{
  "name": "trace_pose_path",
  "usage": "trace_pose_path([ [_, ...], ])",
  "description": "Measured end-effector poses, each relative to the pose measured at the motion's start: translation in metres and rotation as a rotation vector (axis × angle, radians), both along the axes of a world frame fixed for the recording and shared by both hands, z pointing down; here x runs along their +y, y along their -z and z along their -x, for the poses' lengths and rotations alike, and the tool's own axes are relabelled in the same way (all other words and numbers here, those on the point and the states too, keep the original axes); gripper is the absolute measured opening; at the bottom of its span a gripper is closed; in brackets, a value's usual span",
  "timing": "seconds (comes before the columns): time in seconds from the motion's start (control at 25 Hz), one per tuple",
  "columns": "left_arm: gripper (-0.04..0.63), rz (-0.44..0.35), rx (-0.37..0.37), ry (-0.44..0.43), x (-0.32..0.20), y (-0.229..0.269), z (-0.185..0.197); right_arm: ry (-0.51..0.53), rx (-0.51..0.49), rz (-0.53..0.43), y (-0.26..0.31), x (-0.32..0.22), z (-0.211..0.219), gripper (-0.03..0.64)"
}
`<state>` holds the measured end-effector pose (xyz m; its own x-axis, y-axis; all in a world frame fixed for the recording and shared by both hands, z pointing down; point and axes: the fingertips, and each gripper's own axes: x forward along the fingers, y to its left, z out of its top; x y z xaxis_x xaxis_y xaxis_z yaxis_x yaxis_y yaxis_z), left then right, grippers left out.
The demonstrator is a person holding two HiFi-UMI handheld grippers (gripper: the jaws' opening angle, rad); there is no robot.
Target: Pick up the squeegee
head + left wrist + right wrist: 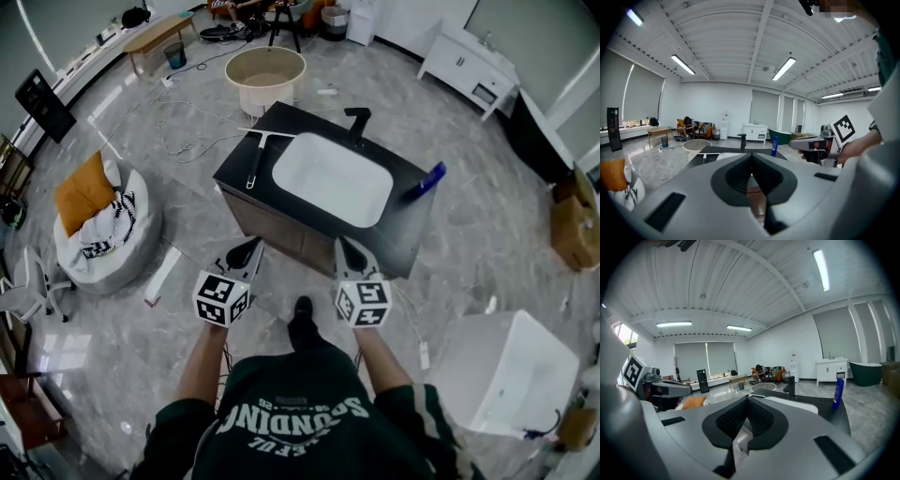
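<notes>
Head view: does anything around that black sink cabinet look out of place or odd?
Nothing looks spilled or broken. The black sink cabinet stands oddly in mid-floor, away from every wall, and loose cables trail over the grey floor behind it. The black-handled squeegee lies flat beside the white basin.

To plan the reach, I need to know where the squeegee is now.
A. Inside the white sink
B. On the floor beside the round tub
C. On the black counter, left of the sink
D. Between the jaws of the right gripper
C: in the head view the squeegee lies flat on the black counter, left of the white sink, and the right gripper is shut on nothing.
</notes>
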<state>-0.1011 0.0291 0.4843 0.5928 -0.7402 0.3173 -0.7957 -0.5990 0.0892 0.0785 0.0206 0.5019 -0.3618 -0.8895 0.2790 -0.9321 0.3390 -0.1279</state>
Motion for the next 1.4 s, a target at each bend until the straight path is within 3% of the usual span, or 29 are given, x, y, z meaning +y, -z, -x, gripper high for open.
trace_pose_path([
  [0.36, 0.002, 0.015, -0.004, 0.047, -0.112, 0.006, -0.019, 0.042, -0.007, 0.007, 0.007, -0.119, -0.022, 0.001],
  [0.8, 0.002, 0.014, -0.004, 0.059, -0.193, 0.007, -0.019, 0.062, 0.008, 0.006, 0.013, -0.189, -0.019, 0.001],
  [1.4, 0.002, 0.011, -0.007, -0.052, -0.307, 0.0, -0.013, -0.028, 0.018, 0.011, 0.01, -0.279, -0.003, 0.002],
])
